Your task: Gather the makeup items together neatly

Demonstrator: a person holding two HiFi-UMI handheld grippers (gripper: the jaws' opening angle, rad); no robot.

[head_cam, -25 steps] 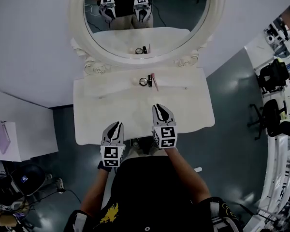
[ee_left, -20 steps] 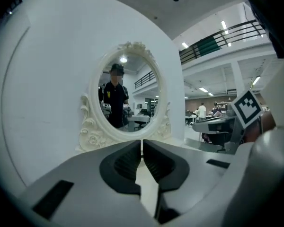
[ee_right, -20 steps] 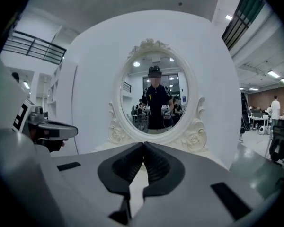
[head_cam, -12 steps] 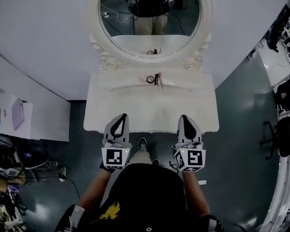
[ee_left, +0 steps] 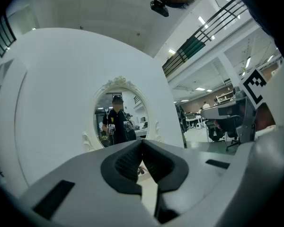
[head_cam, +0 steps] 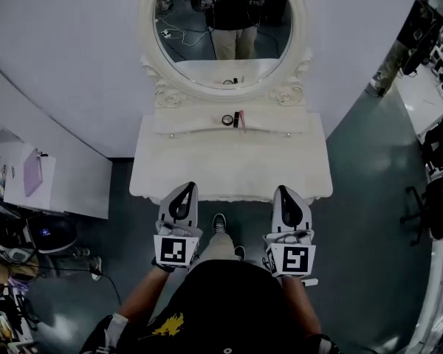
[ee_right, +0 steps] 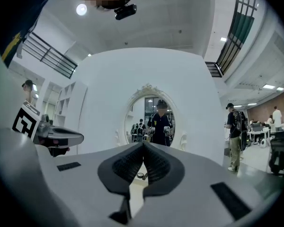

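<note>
The left claw [head_cam: 186, 187] and right claw [head_cam: 284, 190] are both clenched empty, side by side over the near edge of the white bench [head_cam: 207, 169]. The makeup items [head_cam: 235, 119] lie clustered on its back ledge, below the oval mirror [head_cam: 223, 28].

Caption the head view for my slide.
Left gripper and right gripper, both shut and empty, at the vanity table's near edge; makeup items grouped below the mirror.
</note>
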